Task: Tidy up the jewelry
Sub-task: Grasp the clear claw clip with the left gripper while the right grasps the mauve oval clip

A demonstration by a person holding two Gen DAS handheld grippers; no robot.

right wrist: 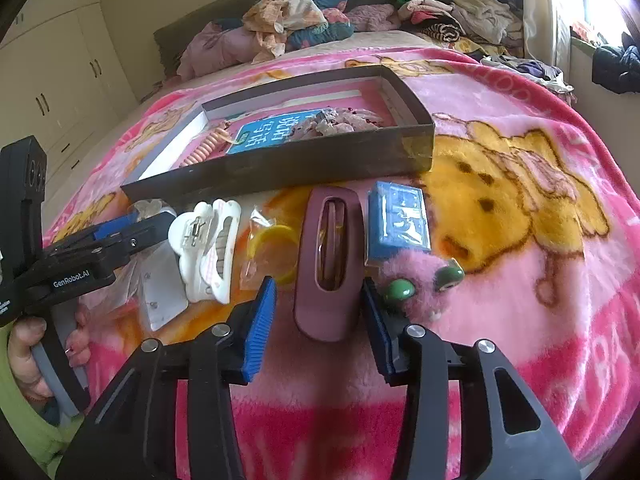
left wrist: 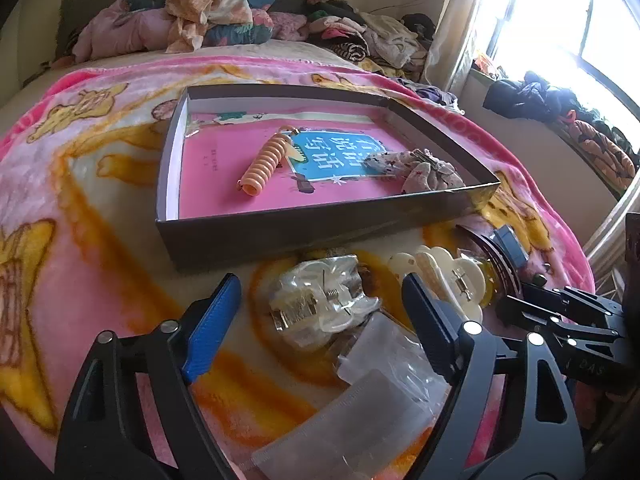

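A shallow dark box lies on the bed with a pink book, an orange spiral hair tie and a floral scrunchie inside. In front of it lie a clear hair claw, a white hair claw, a yellow ring in a bag, a mauve hair clip, a blue packet and green studs. My left gripper is open around the clear claw. My right gripper is open around the mauve clip's near end.
A pink cartoon blanket covers the bed. Small clear plastic bags lie near my left fingers. Piled clothes sit at the headboard. A window is at the right, wardrobes at the left.
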